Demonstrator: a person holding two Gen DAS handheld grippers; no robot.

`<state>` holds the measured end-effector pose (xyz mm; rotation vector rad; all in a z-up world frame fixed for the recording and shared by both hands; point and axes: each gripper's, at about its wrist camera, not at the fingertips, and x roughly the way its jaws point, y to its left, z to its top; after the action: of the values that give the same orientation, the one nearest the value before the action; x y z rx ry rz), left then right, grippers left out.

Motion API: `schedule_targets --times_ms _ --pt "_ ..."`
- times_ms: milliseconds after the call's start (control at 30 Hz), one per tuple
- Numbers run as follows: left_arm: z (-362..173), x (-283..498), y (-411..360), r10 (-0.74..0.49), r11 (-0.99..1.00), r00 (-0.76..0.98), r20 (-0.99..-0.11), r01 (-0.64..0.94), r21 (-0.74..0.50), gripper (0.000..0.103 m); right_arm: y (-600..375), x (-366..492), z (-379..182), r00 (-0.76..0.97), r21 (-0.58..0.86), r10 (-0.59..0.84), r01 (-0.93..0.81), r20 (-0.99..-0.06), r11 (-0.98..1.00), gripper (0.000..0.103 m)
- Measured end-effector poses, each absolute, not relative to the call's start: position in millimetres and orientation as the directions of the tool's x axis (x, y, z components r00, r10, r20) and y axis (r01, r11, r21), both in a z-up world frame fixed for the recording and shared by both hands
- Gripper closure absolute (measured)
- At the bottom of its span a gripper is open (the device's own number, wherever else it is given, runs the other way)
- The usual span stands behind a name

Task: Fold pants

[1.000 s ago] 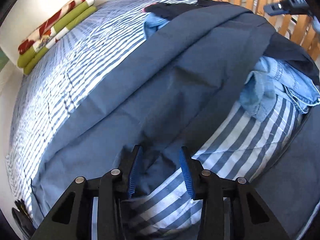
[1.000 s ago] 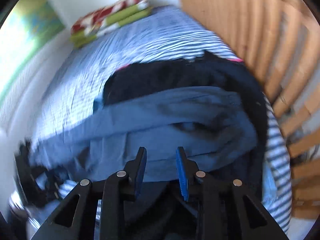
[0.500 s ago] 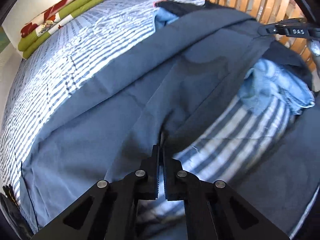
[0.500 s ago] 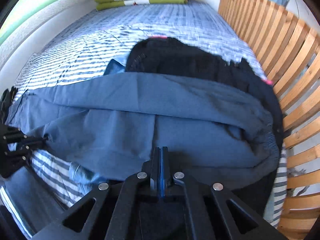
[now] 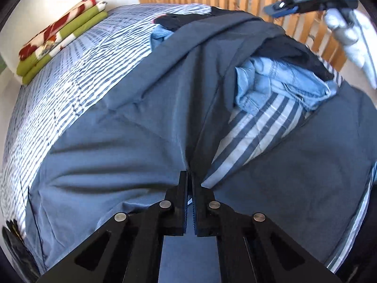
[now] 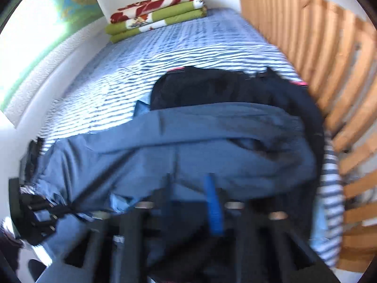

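Note:
Slate-blue pants (image 5: 132, 122) lie spread across the striped bed, one end draped over a heap of other clothes. My left gripper (image 5: 190, 179) is shut on a fold of them near the front edge, and the cloth runs taut away from its tips. The same gripper (image 6: 35, 208) shows at the far left of the right wrist view, holding the pants (image 6: 188, 141). The right gripper (image 6: 190, 189) is blurred and its jaws are opening, with no cloth between them. In the left wrist view the right gripper (image 5: 281, 9) hangs above the pants' far end, clear of them.
Light-blue jeans (image 5: 285, 82) and a black garment (image 6: 212, 87) are heaped under the pants' far end. Folded green and red blankets (image 6: 155, 16) sit at the head of the bed (image 5: 70, 82). A wooden slatted rail (image 6: 325, 54) runs along the right side.
My left gripper closed on a fold of the pants and pulled it tight. The right gripper shut at the pants, then opened and rose off them.

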<state>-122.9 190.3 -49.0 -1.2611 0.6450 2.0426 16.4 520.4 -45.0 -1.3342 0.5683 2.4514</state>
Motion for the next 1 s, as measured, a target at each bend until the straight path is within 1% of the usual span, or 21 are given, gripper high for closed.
schedule_targets --times_ms 167,200,233,267,367,467,567,600,633,700,733,800,867,933,967,1000 --pt "-41.1 -134.1 171.3 0.261 -0.716 -0.350 -0.900 -0.695 0.063 0.100 494.5 -34.0 -87.4 -0.394 0.041 0.115 -0.365 -0.912 -0.930 0.063" --pt "-39.6 -136.4 167.4 0.261 -0.724 -0.351 -0.899 -0.688 0.058 0.100 488.3 -35.4 -94.6 -0.380 0.005 0.138 -0.353 -0.915 -0.936 0.078" --pt "-37.2 -137.5 164.0 0.268 -0.727 -0.347 -0.899 -0.685 0.048 0.100 483.8 -33.9 -97.3 -0.374 -0.001 0.135 -0.337 -0.918 -0.941 0.101" --pt "-35.5 -138.5 162.0 0.274 -0.728 -0.346 -0.897 -0.685 0.042 0.100 478.9 -29.7 -97.0 -0.380 0.007 0.123 -0.323 -0.917 -0.946 0.103" --pt "-27.2 -132.8 157.5 0.302 -0.721 -0.345 -0.889 -0.693 0.024 0.100 466.8 -7.5 -81.3 -0.410 -0.045 0.171 -0.299 -0.896 -0.953 0.103" --pt "-28.6 -119.5 158.2 0.339 -0.700 -0.295 -0.893 -0.714 -0.029 0.101 474.3 26.2 -67.1 -0.417 0.010 0.130 -0.318 -0.900 -0.948 0.103" --pt "-44.9 -97.8 167.8 0.306 -0.646 -0.277 -0.911 -0.763 0.015 0.100 492.1 50.6 -54.4 -0.433 0.045 0.116 -0.343 -0.894 -0.938 0.103" --pt "-51.2 -94.2 170.6 0.282 -0.637 -0.276 -0.919 -0.770 0.036 0.096 503.6 54.9 -51.3 -0.438 0.074 0.108 -0.379 -0.893 -0.922 0.099" --pt "-56.8 -94.0 171.6 0.268 -0.638 -0.253 -0.929 -0.769 0.025 0.096 514.6 55.7 -49.9 -0.436 0.095 0.105 -0.414 -0.894 -0.905 0.081" --pt "-57.2 -97.1 168.9 0.283 -0.657 -0.224 -0.933 -0.754 -0.018 0.096 539.4 57.9 -45.2 -0.452 0.104 0.165 -0.512 -0.877 -0.853 0.054" --pt "-52.5 -98.9 164.1 0.294 -0.665 -0.229 -0.928 -0.746 -0.027 0.096 550.1 58.6 -44.2 -0.461 0.112 0.183 -0.543 -0.868 -0.833 0.054" --pt "-38.6 -106.2 148.1 0.292 -0.688 -0.276 -0.916 -0.726 -0.001 0.095 572.2 55.6 -47.2 -0.459 0.134 0.194 -0.590 -0.867 -0.796 0.054" --pt "-23.9 -123.9 117.2 0.264 -0.747 -0.332 -0.906 -0.665 0.026 0.090 584.4 50.8 -49.2 -0.456 0.137 0.210 -0.617 -0.865 -0.775 0.054" --pt "-7.4 -149.0 67.5 0.214 -0.831 -0.399 -0.892 -0.554 0.049 0.085 587.2 38.0 -54.7 -0.460 0.150 0.197 -0.614 -0.866 -0.775 0.054" --pt "-0.6 -161.5 37.1 0.163 -0.875 -0.443 -0.881 -0.478 0.079 0.083 583.8 31.3 -59.1 -0.465 0.158 0.178 -0.597 -0.867 -0.787 0.054" --pt "4.0 -173.8 6.8 0.110 -0.912 -0.472 -0.875 -0.398 0.100 0.078 582.7 25.1 -61.5 -0.470 0.164 0.161 -0.577 -0.868 -0.800 0.054"
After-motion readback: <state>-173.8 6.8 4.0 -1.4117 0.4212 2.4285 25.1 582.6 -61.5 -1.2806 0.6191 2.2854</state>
